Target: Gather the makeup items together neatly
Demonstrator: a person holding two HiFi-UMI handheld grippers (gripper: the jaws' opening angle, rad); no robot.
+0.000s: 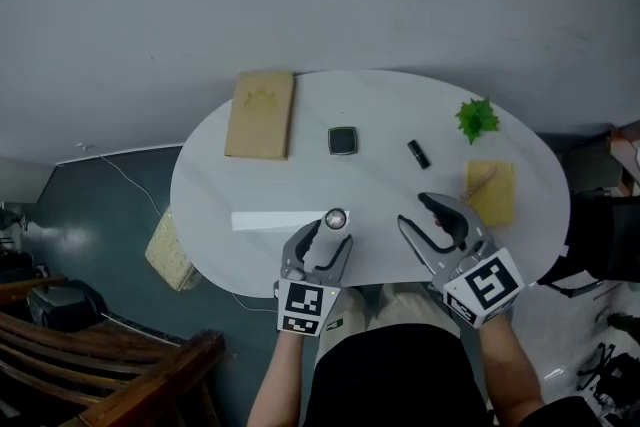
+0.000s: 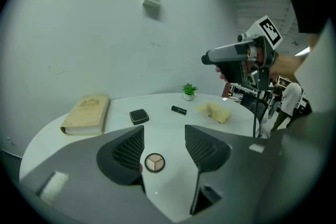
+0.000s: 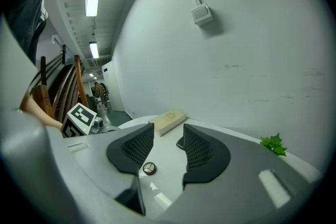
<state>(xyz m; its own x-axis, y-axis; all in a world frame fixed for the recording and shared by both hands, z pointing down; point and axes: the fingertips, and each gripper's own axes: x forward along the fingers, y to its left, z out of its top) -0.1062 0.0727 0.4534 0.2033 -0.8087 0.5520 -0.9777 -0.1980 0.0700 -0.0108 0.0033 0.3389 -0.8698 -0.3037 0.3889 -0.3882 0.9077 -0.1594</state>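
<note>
In the head view, the near edge of the white oval table (image 1: 200, 205) is covered by the left gripper (image 1: 333, 227), the right gripper (image 1: 412, 209) and the person's body. The beige textured object (image 1: 168, 253) below the table's left edge is partly hidden by the table top and cannot be identified. The small black tube (image 1: 419, 153) near the far right edge is too small to be classified. In the right gripper view, the black square compact (image 3: 180, 142) is largely hidden behind one jaw, and the green plant (image 3: 274, 144) is partly covered by the gripper's body.

White table (image 1: 380, 105), tan book (image 1: 260, 113), black compact (image 1: 342, 140), green plant (image 1: 478, 118).
</note>
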